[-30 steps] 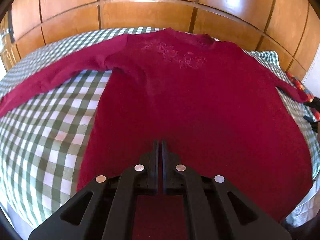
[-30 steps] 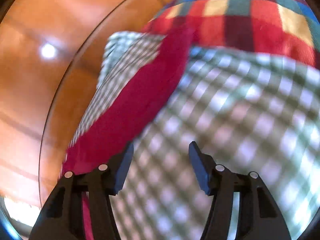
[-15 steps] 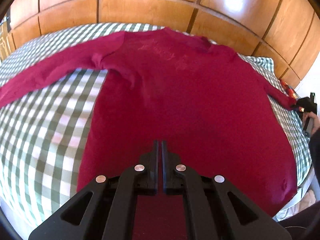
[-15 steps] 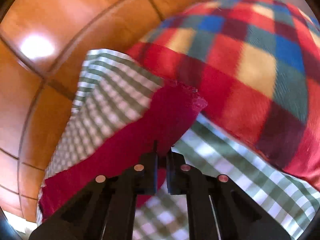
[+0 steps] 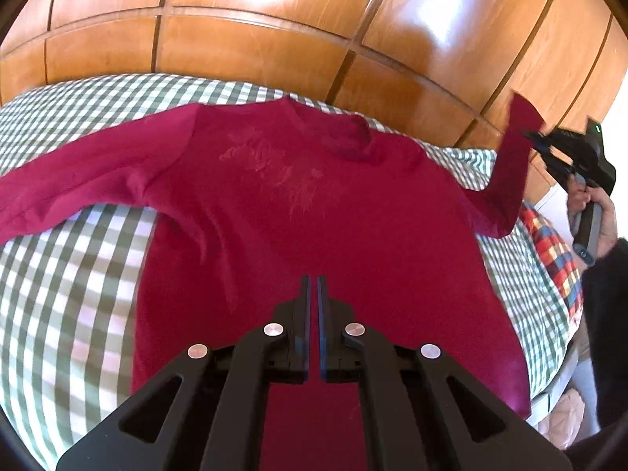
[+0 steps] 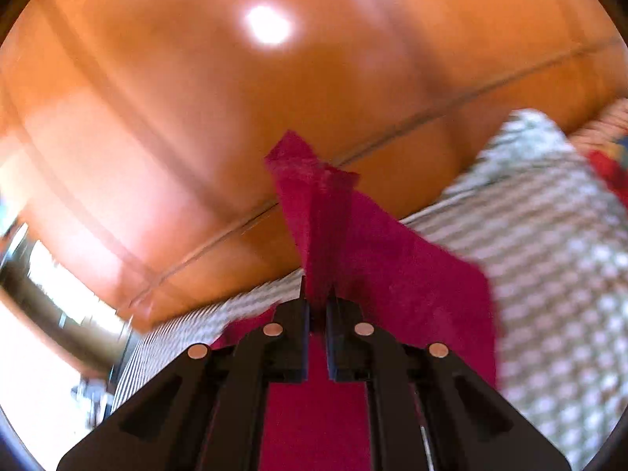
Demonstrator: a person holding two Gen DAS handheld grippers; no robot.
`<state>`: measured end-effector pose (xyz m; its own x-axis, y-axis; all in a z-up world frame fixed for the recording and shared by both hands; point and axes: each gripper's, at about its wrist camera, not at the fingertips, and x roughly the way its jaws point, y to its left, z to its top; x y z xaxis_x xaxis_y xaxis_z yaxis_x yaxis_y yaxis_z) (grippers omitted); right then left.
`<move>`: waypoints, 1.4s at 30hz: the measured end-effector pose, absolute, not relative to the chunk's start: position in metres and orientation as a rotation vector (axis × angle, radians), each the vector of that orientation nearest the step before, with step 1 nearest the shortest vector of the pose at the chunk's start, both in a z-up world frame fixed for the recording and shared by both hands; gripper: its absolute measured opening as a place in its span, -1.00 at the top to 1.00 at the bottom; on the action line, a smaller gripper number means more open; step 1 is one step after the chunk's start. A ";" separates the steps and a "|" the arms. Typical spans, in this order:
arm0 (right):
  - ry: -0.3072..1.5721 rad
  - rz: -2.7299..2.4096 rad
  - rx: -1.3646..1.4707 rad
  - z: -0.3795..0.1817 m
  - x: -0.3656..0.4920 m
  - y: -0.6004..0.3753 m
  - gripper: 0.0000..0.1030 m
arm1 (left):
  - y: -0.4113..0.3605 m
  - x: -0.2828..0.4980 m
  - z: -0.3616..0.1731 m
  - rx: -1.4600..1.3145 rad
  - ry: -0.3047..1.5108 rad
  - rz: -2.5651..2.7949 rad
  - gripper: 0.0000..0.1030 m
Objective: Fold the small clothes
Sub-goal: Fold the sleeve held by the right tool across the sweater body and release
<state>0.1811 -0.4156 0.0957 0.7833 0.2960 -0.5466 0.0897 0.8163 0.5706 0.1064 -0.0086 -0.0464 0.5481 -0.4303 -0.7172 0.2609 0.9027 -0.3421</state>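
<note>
A dark red long-sleeved shirt (image 5: 314, 204) lies flat, front up, on a green-and-white checked bed cover (image 5: 66, 274). My left gripper (image 5: 313, 278) hovers over the shirt's lower middle, jaws shut; I see no cloth pinched between them. My right gripper (image 6: 318, 288) is shut on the cuff end of the shirt's right sleeve (image 6: 314, 196), which stands up between its fingers. From the left wrist view, that sleeve (image 5: 510, 157) is lifted off the bed at the right, held by the right gripper (image 5: 530, 133) in a person's hand (image 5: 588, 200). The left sleeve (image 5: 78, 172) lies stretched out.
A glossy wooden panelled wall (image 5: 274, 39) rises behind the bed. A red, blue and yellow checked blanket (image 5: 557, 255) lies at the bed's right edge. A dark sleeve (image 5: 604, 314) of the person fills the right border.
The right gripper closed on the sleeve cuff, then swung up and away from the bed with it. The left gripper stayed shut and rose a little.
</note>
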 end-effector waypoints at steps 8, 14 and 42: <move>0.842 0.322 0.463 0.046 0.233 -0.258 0.89 | -0.001 0.134 -0.045 -0.269 0.894 -0.426 0.98; 0.903 0.394 0.428 0.017 0.230 -0.224 0.16 | 0.008 0.164 -0.051 -0.337 0.915 -0.420 0.98; 0.843 -0.196 0.466 -0.026 0.136 -0.408 0.21 | -0.021 0.269 -0.051 -0.346 0.858 -0.326 0.91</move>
<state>0.1363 -0.4082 -0.0264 0.6544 0.0154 -0.7560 0.3467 0.8824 0.3181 0.2694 -0.0214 -0.0507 0.6111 -0.4133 -0.6751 0.1392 0.8957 -0.4224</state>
